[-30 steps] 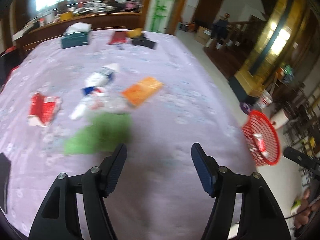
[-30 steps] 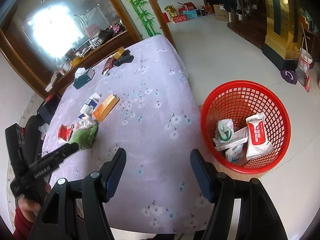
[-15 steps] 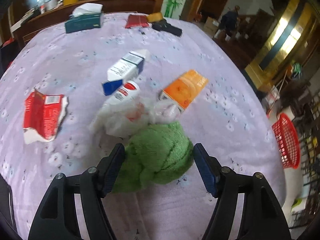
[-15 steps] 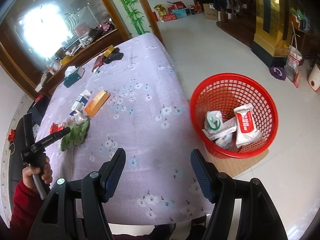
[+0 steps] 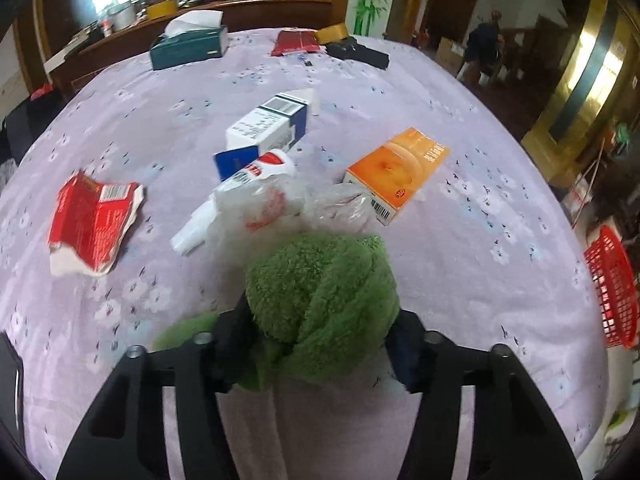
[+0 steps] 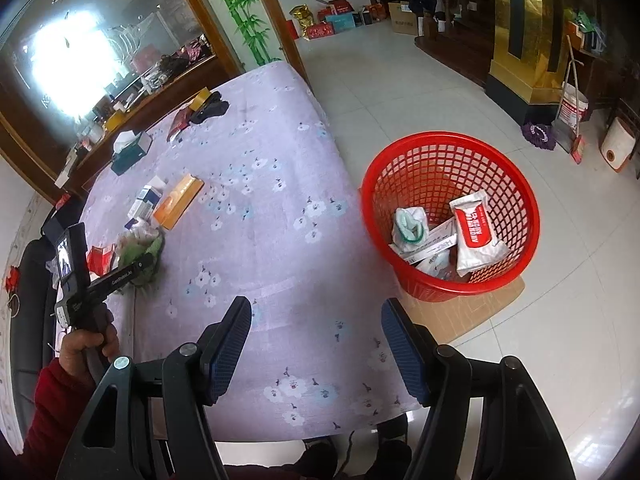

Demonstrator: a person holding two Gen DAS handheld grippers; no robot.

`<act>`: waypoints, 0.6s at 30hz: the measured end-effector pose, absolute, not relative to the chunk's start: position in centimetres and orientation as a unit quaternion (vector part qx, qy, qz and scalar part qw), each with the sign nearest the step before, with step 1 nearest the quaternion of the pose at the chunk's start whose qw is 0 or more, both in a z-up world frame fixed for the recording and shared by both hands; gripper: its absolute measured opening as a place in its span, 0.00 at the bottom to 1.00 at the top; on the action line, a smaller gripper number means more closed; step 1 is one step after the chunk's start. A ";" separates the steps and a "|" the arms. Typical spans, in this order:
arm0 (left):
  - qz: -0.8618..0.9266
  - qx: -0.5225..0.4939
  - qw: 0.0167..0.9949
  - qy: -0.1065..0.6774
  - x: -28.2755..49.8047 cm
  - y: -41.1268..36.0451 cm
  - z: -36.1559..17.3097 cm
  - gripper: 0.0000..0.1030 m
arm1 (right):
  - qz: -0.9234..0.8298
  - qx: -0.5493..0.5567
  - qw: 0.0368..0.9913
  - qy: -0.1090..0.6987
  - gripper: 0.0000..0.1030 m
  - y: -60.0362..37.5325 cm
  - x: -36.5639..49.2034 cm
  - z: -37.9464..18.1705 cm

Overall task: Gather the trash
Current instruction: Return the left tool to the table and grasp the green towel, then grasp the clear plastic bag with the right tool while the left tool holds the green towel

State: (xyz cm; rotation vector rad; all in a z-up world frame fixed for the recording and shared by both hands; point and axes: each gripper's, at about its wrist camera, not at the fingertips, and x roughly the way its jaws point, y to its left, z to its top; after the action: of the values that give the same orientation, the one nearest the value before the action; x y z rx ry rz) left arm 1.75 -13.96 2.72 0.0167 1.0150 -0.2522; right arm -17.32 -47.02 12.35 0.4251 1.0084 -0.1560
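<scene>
The left tongs are pinching a green towel — its fluffy bundle bulges up between the two arms and hides the fingertips, while a flap of it trails down to the lilac flowered cloth of the surface. Just beyond the towel lies a crumpled clear plastic bag, touching a white tube with red print that points toward the near-left. Behind the tube sits a white and blue box, and to the right of the bag an orange box rests flat, its barcode end nearest the bag. Left of the towel, well apart, a torn red packet lies open. At the far edge of the surface stand a dark green tissue box, a red pouch and a black object. The right tongs are spread wide with nothing between them, hanging over the near corner of the surface. Right of that corner, on the tiled floor, a red basket holds a red and white packet — plus a crumpled white wrapper and a flat carton.
</scene>
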 end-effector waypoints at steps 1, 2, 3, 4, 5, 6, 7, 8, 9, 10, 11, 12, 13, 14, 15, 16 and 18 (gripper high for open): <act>-0.123 0.003 0.867 0.483 1.3 -13.6 2.9 0.49 | -0.071 0.200 0.851 0.480 0.70 -46.7 -17.1 12.3; -0.129 -0.005 0.867 0.482 0.6 -13.1 3.1 0.48 | -0.067 0.200 0.851 0.481 0.70 -46.5 -16.9 12.2; -0.133 -0.011 0.866 0.481 0.0 -12.8 3.3 0.47 | -0.062 0.198 0.851 0.482 0.70 -46.1 -16.6 12.2; -0.137 -0.019 0.867 0.479 -0.8 -12.3 3.6 0.47 | -0.056 0.196 0.852 0.483 0.70 -45.6 -16.3 12.2; -0.140 -0.026 0.867 0.477 -1.6 -11.8 3.9 0.47 | -0.050 0.194 0.852 0.484 0.70 -45.2 -15.9 12.2; -0.145 -0.030 0.867 0.475 -2.2 -11.4 4.1 0.47 | -0.043 0.191 0.853 0.484 0.70 -44.6 -15.5 12.2; -0.152 -0.034 0.867 0.474 -3.1 -10.9 4.5 0.47 | -0.031 0.188 0.853 0.485 0.70 -43.8 -14.9 12.2; -0.158 -0.038 0.867 0.472 -3.8 -10.5 4.8 0.47 | -0.022 0.187 0.854 0.485 0.70 -43.3 -14.4 12.3; -0.165 -0.040 0.867 0.469 -4.8 -9.8 5.3 0.47 | -0.009 0.185 0.854 0.486 0.70 -42.5 -13.7 12.3; -0.170 -0.040 0.867 0.466 -5.4 -9.4 5.6 0.47 | 0.003 0.184 0.854 0.487 0.70 -41.8 -13.2 12.3; -0.176 -0.039 0.867 0.464 -6.1 -8.8 6.1 0.47 | 0.020 0.183 0.853 0.488 0.70 -40.9 -12.5 12.3; -0.181 -0.039 0.865 0.466 -6.7 -8.1 6.4 0.48 | 0.036 0.181 0.853 0.488 0.70 -39.9 -11.8 12.3; -0.181 -0.040 0.865 0.466 -7.2 -7.5 6.6 0.48 | 0.052 0.177 0.852 0.490 0.70 -38.9 -11.1 12.2; -0.177 -0.039 0.867 0.464 -7.6 -6.9 6.9 0.48 | 0.068 0.173 0.851 0.491 0.70 -37.8 -10.2 12.1; -0.169 -0.041 0.870 0.462 -8.2 -5.7 7.2 0.48 | 0.085 0.171 0.849 0.492 0.70 -36.6 -9.3 12.0; -0.164 -0.044 0.871 0.462 -8.3 -4.9 7.4 0.48 | 0.100 0.169 0.848 0.492 0.70 -35.7 -8.6 11.8; -0.149 -0.056 0.873 0.461 -8.9 -2.8 7.7 0.48 | 0.139 0.159 0.841 0.499 0.70 -33.2 -6.6 11.3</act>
State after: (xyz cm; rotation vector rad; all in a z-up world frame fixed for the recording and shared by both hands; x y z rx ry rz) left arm -8.91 -2.76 7.75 -0.1171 0.9641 -0.3120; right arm -6.60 -33.19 11.29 0.3356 1.0544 0.2944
